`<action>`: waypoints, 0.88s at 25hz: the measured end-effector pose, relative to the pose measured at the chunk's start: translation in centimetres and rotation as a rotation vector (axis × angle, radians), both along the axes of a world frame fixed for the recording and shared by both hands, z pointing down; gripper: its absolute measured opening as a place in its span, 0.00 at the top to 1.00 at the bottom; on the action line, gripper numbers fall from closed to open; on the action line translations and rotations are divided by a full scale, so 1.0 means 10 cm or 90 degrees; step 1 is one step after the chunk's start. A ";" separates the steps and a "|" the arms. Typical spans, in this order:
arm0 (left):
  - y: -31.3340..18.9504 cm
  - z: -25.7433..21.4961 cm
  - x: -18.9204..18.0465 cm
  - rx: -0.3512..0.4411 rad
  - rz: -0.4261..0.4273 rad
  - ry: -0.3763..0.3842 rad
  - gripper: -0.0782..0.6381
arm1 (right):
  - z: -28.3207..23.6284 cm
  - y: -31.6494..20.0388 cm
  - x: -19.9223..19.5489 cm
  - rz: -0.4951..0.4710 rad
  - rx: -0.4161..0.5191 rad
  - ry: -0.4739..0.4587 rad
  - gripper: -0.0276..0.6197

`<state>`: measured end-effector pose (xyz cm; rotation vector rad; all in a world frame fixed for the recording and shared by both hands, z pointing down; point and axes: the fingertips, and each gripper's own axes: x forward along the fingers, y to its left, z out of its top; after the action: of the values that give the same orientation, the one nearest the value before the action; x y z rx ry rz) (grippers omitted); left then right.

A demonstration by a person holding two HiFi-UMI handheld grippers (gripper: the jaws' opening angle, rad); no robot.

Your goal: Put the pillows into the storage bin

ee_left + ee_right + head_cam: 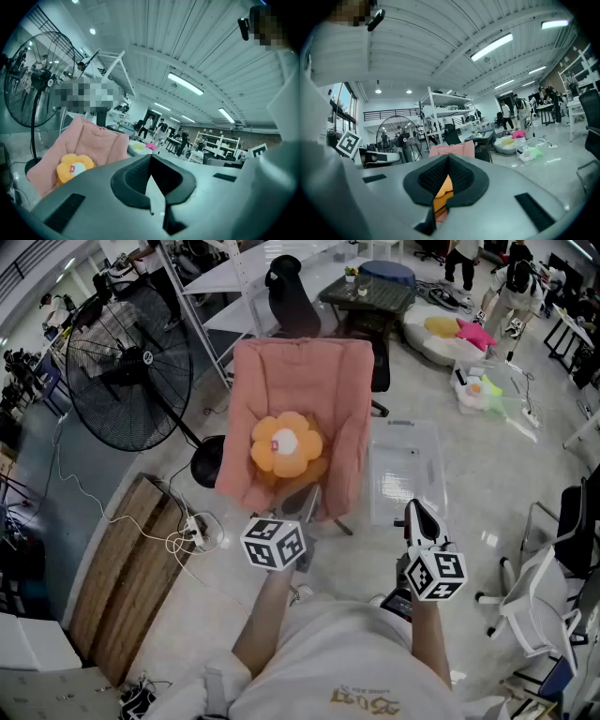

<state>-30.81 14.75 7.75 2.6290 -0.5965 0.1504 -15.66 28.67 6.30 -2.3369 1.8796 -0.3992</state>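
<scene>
An orange flower pillow (286, 444) with a white centre rests on the seat of a pink padded chair (253, 390). In the left gripper view the flower pillow (74, 166) and the pink chair (93, 140) lie to the left. A clear storage bin (405, 474) stands on the floor right of the chair. My left gripper (302, 501) is shut and empty, just in front of the chair's front edge. My right gripper (413, 510) is also shut and empty, near the bin's front edge. Past the right gripper (447, 161) a strip of the orange pillow (443, 190) shows.
A large black fan (127, 367) stands to the left, with a wooden board (131, 568) and a power strip with cables (192, 532) on the floor. Yellow and pink cushions (455, 331) lie on a white beanbag far right. A white office chair (548, 606) is at the right.
</scene>
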 end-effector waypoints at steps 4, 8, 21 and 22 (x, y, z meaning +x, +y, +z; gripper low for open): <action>-0.01 0.01 -0.02 -0.007 -0.007 0.004 0.87 | 0.02 0.00 0.00 -0.004 -0.001 0.002 0.94; 0.05 0.02 0.02 -0.010 -0.010 0.007 0.87 | 0.00 0.04 0.03 -0.022 0.015 -0.003 0.94; 0.31 0.35 0.49 -0.048 -0.043 -0.035 0.27 | 0.30 0.15 0.23 -0.174 -0.062 0.002 0.41; 0.33 0.38 0.54 -0.051 -0.044 -0.035 0.28 | 0.32 0.17 0.28 -0.179 -0.066 0.000 0.41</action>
<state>-25.41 18.06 11.50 2.5304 -0.6835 0.2208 -12.91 30.39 9.54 -2.1316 2.2460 -0.5359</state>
